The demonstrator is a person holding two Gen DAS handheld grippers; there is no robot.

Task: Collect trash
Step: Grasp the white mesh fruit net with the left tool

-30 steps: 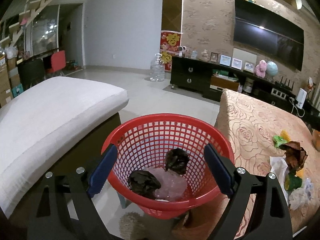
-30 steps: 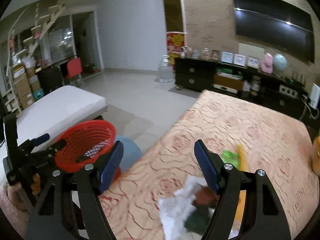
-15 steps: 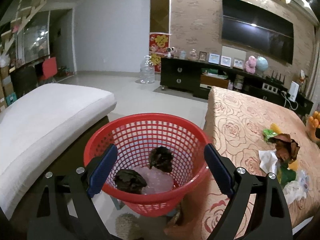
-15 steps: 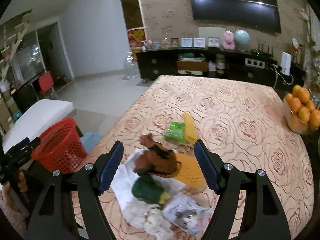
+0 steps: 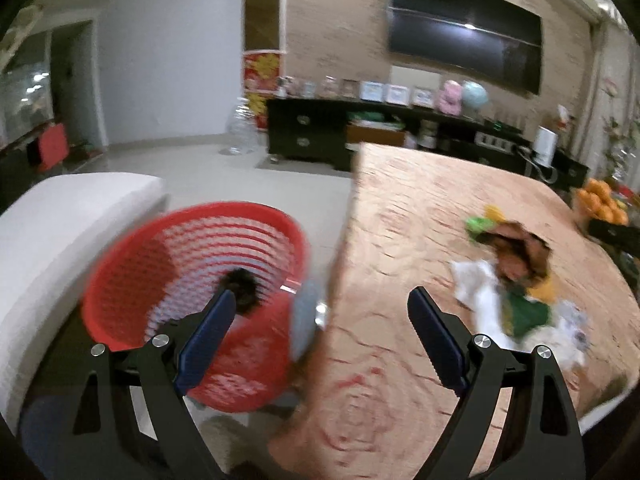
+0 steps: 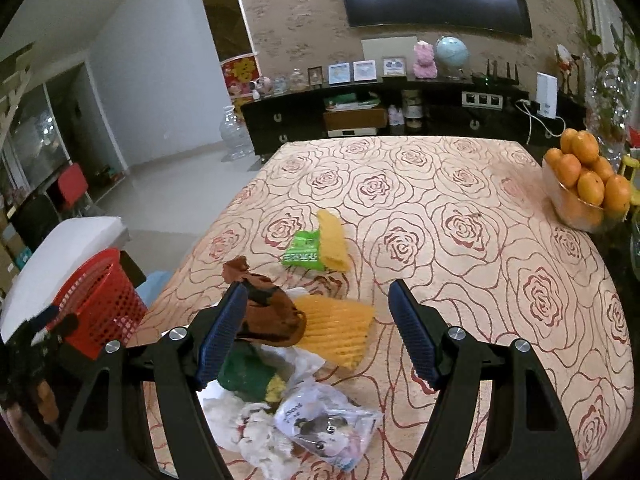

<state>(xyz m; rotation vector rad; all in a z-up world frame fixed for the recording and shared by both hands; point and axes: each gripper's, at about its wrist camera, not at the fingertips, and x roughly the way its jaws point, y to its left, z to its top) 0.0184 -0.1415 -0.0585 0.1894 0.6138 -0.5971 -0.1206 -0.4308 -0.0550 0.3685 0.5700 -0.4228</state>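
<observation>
- Two claws gape empty: right claw [image 6: 316, 334] low-centre over the trash pile [image 6: 280, 344] on the counter [image 6: 460, 248].
- Left claw [image 5: 318, 338] bottom-centre; red basket [image 5: 192, 280] lower left.

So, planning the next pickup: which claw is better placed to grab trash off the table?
Right claw: open directly over the trash pile. Left claw sits by the red basket.

**Counts**

One red basket [image 6: 98, 312] beside the worktop [image 6: 460, 240]. On the worktop: two yellow wrappers [image 6: 334, 246], one green packet [image 6: 302, 254], one brown wrapper [image 6: 268, 312], one dark green piece [image 6: 244, 374], one printed clear bag [image 6: 328, 430], crumpled white paper [image 6: 240, 424], count unclear. One bowl of oranges [image 6: 586, 184].
</observation>
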